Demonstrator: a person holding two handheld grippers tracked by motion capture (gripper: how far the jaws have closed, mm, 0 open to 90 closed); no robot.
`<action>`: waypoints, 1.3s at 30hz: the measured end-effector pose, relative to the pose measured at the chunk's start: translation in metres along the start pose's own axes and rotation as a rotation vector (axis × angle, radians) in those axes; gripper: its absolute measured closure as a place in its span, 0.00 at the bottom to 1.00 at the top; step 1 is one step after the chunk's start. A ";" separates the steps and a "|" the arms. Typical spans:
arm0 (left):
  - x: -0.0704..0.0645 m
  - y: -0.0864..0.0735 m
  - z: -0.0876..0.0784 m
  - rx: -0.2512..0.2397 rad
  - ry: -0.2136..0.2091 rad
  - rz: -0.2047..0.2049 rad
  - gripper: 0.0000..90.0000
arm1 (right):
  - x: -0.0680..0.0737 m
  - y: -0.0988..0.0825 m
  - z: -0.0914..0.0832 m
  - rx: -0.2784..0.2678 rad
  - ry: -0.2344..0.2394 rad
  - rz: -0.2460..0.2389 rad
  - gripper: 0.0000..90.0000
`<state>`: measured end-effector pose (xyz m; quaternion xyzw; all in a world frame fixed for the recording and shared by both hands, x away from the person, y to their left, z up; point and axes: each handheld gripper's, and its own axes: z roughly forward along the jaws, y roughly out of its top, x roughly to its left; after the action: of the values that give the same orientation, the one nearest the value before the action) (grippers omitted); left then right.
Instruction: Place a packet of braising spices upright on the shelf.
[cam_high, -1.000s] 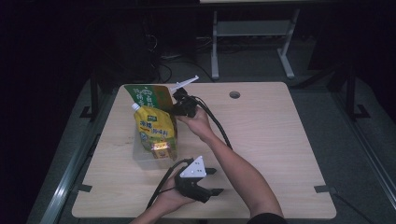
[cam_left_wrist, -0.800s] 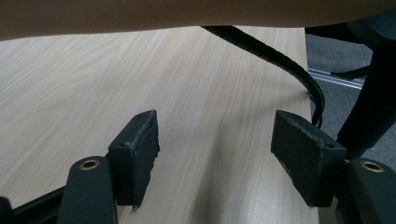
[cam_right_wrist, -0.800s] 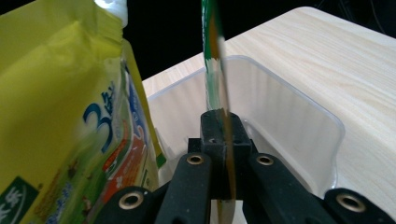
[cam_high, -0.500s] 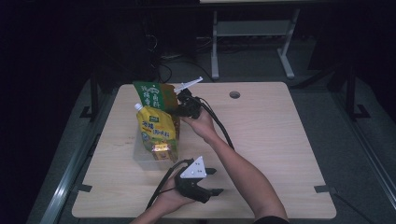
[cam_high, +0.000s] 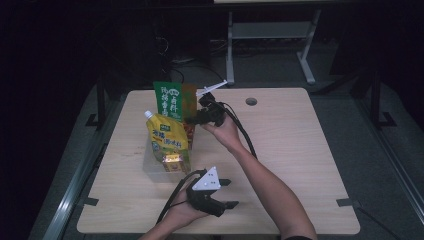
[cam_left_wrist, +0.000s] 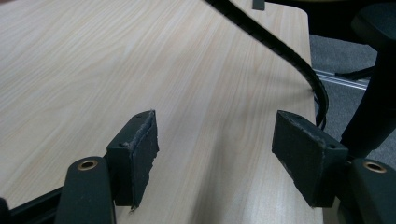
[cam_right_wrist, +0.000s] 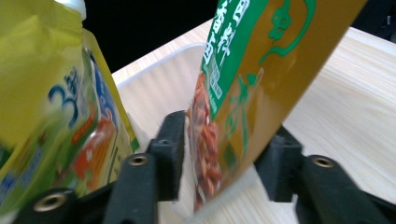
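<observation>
Green-and-brown pouch tipped up since earlier, long axis upright, right hand-held gripper opening.

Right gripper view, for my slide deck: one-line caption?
Right gripper, jaws just opening, straddles a green-and-gold snack pouch standing in a clear bin.

A green-and-gold snack bag stands behind a yellow pouch with a white cap, on the pale woodgrain table.

green-and-brown snack packet stands upright, slightly tilted, in the clear plastic bin, behind the yellow spouted pouch.
</observation>
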<state>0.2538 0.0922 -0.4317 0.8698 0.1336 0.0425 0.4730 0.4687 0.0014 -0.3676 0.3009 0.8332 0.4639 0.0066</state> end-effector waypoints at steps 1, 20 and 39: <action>0.000 0.000 0.000 0.001 0.001 -0.002 0.34 | -0.002 -0.002 -0.005 0.000 0.012 0.007 0.59; 0.005 -0.001 -0.002 0.005 0.015 -0.014 0.32 | -0.019 -0.044 -0.085 -0.012 -0.038 0.060 0.46; 0.004 -0.002 0.000 0.006 0.010 -0.022 0.31 | -0.022 -0.088 -0.141 -0.011 -0.019 0.096 0.43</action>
<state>0.2577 0.0943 -0.4338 0.8696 0.1459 0.0413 0.4700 0.4025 -0.1525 -0.3616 0.3447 0.8151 0.4655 -0.0062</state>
